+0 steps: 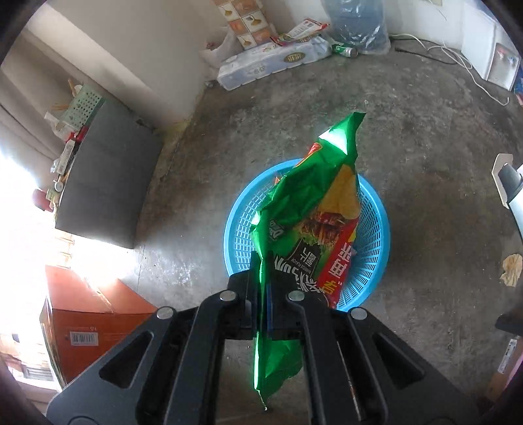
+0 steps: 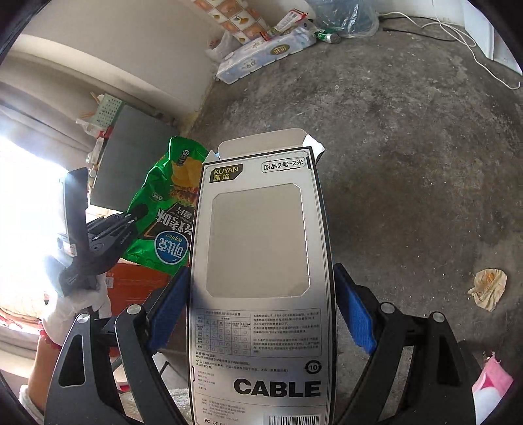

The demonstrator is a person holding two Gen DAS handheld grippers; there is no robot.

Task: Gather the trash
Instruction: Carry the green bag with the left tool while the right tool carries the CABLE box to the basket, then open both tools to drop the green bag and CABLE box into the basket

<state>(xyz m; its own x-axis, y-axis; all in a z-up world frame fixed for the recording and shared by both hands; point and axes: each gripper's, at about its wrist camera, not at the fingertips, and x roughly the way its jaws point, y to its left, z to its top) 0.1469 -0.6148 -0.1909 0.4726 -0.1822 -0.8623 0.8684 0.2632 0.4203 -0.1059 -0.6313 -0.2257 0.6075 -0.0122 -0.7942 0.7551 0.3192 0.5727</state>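
My left gripper (image 1: 263,287) is shut on a crumpled green chip bag (image 1: 307,212) and holds it above a round blue plastic basket (image 1: 372,248) on the concrete floor. The same chip bag (image 2: 163,215) and the left gripper (image 2: 130,219) show at the left of the right wrist view. My right gripper (image 2: 261,314) is shut on an empty white cable box (image 2: 261,261) with a clear window and an open top flap, held upright in the air. A crumpled yellowish paper wrapper (image 2: 487,287) lies on the floor to the right, and also shows in the left wrist view (image 1: 511,269).
A dark cabinet (image 1: 104,173) stands at the left wall with clutter on top. An orange cardboard box (image 1: 91,323) sits near left. Tissue packs (image 1: 271,62), a can (image 1: 346,50) and a large water bottle (image 1: 356,23) line the back wall. A white cable (image 1: 457,62) runs across the floor.
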